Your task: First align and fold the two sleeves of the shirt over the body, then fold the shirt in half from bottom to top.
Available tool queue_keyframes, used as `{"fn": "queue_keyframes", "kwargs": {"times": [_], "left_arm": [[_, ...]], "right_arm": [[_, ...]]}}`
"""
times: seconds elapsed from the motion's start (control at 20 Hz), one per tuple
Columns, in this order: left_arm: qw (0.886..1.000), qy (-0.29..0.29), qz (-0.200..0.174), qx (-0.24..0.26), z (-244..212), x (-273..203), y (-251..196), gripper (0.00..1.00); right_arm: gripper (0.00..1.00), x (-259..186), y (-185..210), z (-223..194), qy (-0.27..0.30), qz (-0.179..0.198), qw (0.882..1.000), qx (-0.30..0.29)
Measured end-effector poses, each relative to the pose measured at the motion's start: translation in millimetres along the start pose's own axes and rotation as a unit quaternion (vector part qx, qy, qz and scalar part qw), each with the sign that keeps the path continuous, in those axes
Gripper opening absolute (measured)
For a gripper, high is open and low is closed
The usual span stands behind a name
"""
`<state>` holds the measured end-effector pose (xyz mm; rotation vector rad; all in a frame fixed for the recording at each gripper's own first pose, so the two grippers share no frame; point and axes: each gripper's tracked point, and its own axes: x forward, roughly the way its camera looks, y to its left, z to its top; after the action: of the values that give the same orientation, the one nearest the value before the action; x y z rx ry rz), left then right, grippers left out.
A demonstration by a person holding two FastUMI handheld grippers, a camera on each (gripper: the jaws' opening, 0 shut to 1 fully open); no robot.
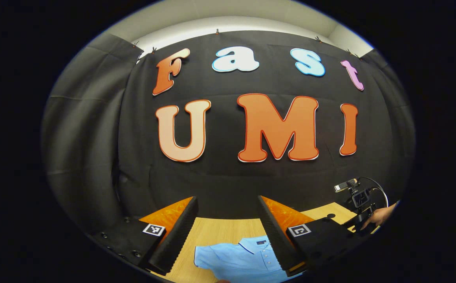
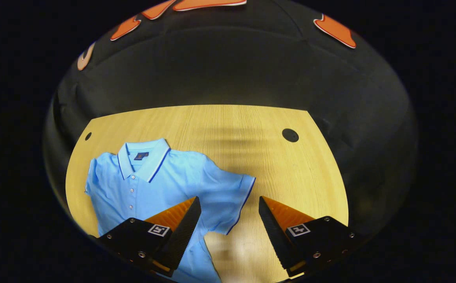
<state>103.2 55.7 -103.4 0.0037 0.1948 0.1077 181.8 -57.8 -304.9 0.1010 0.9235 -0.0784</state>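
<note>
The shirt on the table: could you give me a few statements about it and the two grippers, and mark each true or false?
1. The shirt is light blue with a collar and a row of buttons. True.
2. The shirt is already folded in half. False: it lies spread out on the wooden table, with the sleeve still sticking out to the side.
3. The right gripper is open and holds nothing. True.
4. The left gripper is shut on the collar. False: it is open, held above the shirt, pointing towards the booth's wall.
5. A hand shows at the right edge of the left gripper view. True.
</note>
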Motion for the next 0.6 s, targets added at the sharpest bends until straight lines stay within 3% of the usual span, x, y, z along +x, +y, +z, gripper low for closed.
{"fn": "queue_keyframes", "kwargs": {"times": [0.35, 0.45, 0.6], "left_arm": [[1.000, 0.028, 0.011, -0.008, -24, 18, 6, 0.98], [1.000, 0.021, 0.014, -0.011, -22, 20, 8, 0.99], [1.000, -0.002, 0.009, -0.009, -11, 22, 5, 0.98]], "right_arm": [[0.84, 47, -11, -27, 0.076, -0.014, 0.997, 0.021], [0.79, 54, -9, -31, 0.087, -0.013, 0.996, 0.026], [0.80, 64, -7, -40, 0.102, -0.015, 0.994, 0.022]]}}
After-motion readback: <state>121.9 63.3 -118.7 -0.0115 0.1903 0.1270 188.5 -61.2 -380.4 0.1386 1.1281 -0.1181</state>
